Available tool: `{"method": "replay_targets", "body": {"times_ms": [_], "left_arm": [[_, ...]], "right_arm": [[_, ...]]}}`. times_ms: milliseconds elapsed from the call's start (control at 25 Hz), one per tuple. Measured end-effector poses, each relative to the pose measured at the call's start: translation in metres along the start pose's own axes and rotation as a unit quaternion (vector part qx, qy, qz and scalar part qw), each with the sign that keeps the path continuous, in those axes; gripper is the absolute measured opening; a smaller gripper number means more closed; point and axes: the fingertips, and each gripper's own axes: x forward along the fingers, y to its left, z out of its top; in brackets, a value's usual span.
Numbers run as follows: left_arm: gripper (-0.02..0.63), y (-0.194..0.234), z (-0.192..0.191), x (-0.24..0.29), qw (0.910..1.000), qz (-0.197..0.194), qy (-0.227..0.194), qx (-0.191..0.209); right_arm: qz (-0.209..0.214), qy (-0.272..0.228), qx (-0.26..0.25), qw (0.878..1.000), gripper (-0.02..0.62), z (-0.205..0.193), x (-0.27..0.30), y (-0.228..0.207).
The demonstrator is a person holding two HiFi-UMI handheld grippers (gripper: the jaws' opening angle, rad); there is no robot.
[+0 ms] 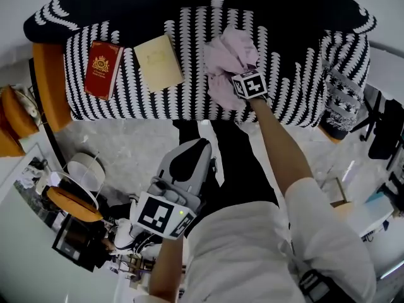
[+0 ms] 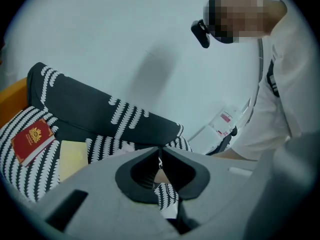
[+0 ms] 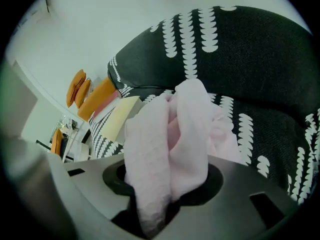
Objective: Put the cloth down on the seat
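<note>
A crumpled pale pink cloth (image 1: 228, 59) rests on the black-and-white patterned sofa seat (image 1: 189, 93), right of its middle. My right gripper (image 1: 240, 74) reaches over the seat's front edge and is shut on that cloth. In the right gripper view the cloth (image 3: 175, 134) bulges up out of the gripper (image 3: 167, 184), with a fold running down between the jaws and the seat (image 3: 270, 134) behind. My left gripper (image 1: 201, 147) hangs low by the person's legs, away from the sofa. Its jaws meet at the tips, shut on nothing (image 2: 160, 151).
A red book (image 1: 103, 68) and a pale yellow book (image 1: 158, 62) lie on the seat's left half. An orange cushion (image 1: 50, 84) stands at the sofa's left end. A padded armrest (image 1: 344, 74) closes the right end. Shelves and clutter fill the floor at lower left.
</note>
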Motion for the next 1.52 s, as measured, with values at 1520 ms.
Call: {"method": "replay_targets", "body": {"times_ms": [1520], "left_arm": [[0.029,0.018,-0.008,-0.007,0.9990,0.034,-0.002,-0.027]], "right_arm": [[0.010,0.041,-0.057,0.997,0.309,-0.012,0.014,0.002]]}}
